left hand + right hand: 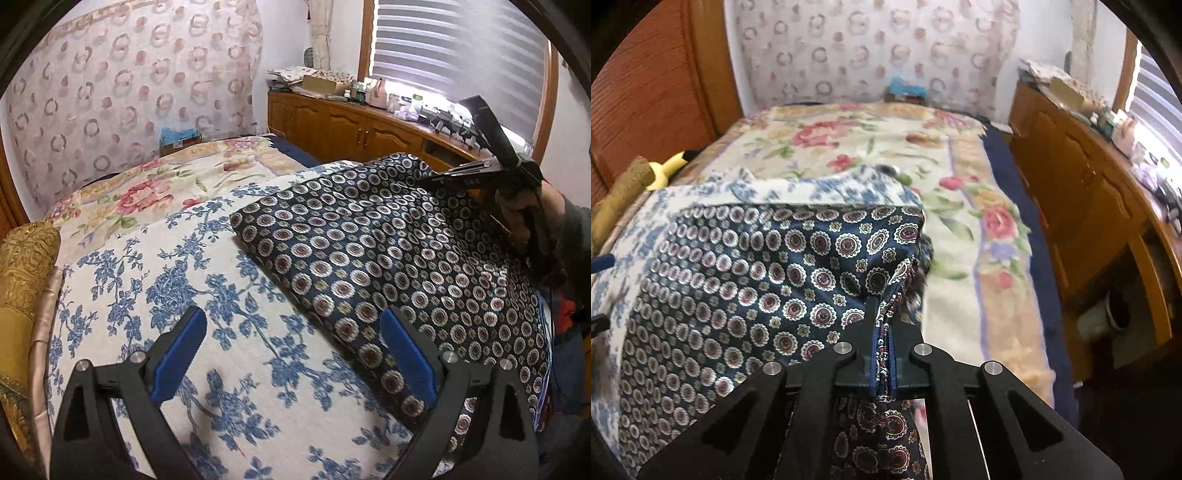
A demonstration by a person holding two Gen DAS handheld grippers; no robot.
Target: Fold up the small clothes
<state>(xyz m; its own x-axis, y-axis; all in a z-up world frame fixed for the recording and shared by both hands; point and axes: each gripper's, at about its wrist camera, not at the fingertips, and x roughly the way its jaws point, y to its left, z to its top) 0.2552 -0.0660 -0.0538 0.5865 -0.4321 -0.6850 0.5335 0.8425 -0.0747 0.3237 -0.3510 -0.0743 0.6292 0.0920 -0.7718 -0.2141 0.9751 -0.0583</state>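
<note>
On the bed (155,192), my right gripper (882,321) clenches the patterned cloth (388,251) mid-fold; my left gripper (291,354), jaws released, should pinch next.

Navy medallion-print garment (388,251), spread on bed, one edge lifted

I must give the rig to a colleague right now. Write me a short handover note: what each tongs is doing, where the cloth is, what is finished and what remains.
Right tongs: shut on an edge of the dark medallion-print garment, holding that edge up off the bed.
Left tongs: open, holding nothing, above the blue floral bed cover beside the garment's near edge.
Garment: spread on the blue floral cover, which lies over the rose-patterned blanket.
Done: one edge gripped and lifted; the left side looks already doubled over.
Left: probably carry the lifted edge across, lay it flat, release, then finish the fold with both tongs.
</note>
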